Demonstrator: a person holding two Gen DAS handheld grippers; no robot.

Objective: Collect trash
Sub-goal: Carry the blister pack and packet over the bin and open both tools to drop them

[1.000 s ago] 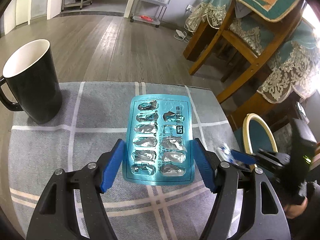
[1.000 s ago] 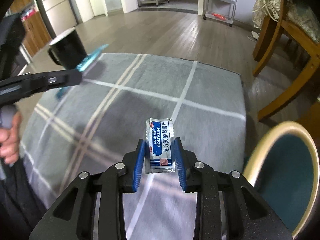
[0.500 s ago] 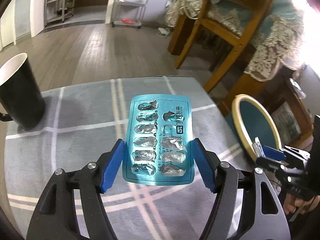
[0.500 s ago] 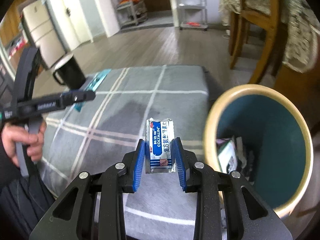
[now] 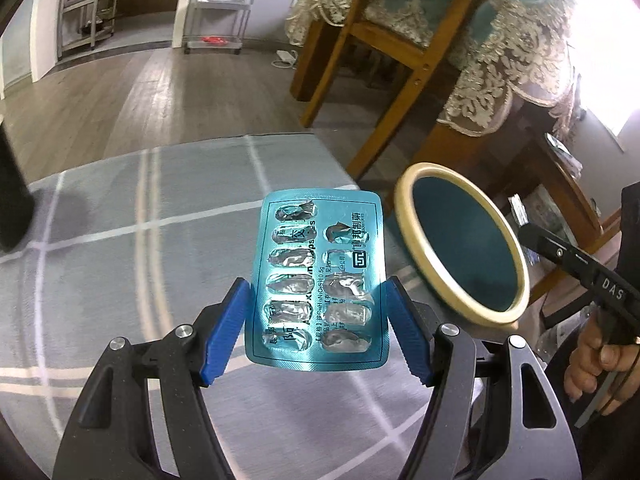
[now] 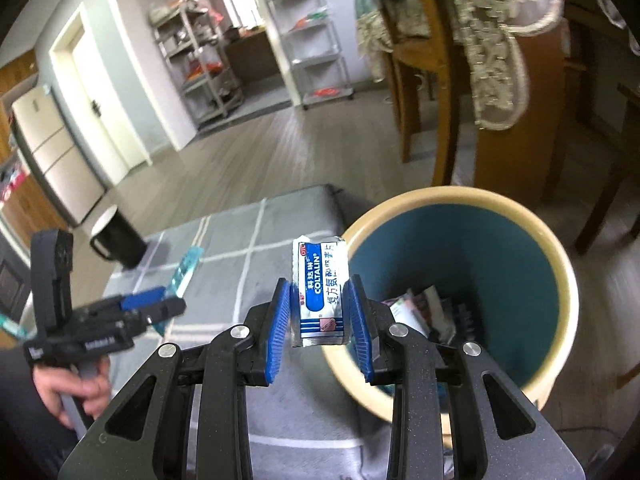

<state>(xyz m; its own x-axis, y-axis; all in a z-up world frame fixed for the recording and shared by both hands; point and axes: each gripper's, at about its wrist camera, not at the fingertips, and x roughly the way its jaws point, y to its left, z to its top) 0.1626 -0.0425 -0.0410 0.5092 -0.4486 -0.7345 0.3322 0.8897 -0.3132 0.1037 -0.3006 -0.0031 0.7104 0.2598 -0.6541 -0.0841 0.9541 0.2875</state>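
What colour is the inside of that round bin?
Dark teal, with a cream rim, on the round trash bin; clearest in the right wrist view.

Both claws swung right toward the bin [image 6: 460, 216]. Right claw [image 6: 320, 316] with its sachet [image 6: 320, 292] now hangs at the bin's near-left rim, trash visible inside. Left claw [image 5: 316, 328] with blister pack [image 5: 318, 280] now nearer the bin; mug [image 5: 12, 200] slid to left edge.

Grey wood floor [image 5: 132, 92]; white shelves [image 6: 316, 40] by wall; wooden chair [image 5: 384, 40] with lace-trimmed teal covers; bright window light [image 5: 608, 40] at right.
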